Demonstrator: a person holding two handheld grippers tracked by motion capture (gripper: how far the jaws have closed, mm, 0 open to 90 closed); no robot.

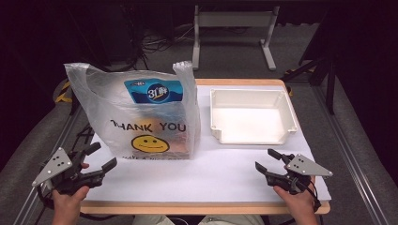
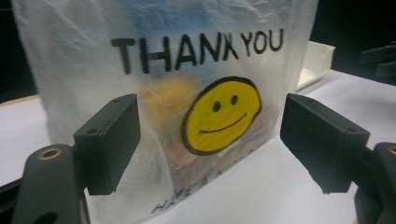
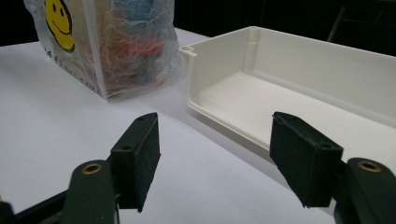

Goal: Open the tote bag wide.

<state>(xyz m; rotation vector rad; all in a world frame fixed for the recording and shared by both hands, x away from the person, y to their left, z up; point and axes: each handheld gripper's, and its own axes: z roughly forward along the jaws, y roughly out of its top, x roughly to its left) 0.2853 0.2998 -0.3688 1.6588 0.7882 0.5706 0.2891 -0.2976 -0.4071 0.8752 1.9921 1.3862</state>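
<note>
high view: bag [image 1: 141, 112] upright left of centre, tray [image 1: 252, 116] right, bare white strip along bottom edge between left gripper [image 1: 101, 157] and right gripper [image 1: 269, 159], both spread. left gripper view: bag [image 2: 187, 93] close ahead. right gripper view: tray [image 3: 299, 88] upper right.

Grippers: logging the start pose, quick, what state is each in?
Left gripper: open, holding nothing, facing the bag.
Right gripper: open, holding nothing.

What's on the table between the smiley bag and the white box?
Nothing. The high view shows only a narrow bare strip of white table between the bag and the white box; they stand side by side without touching.
</note>
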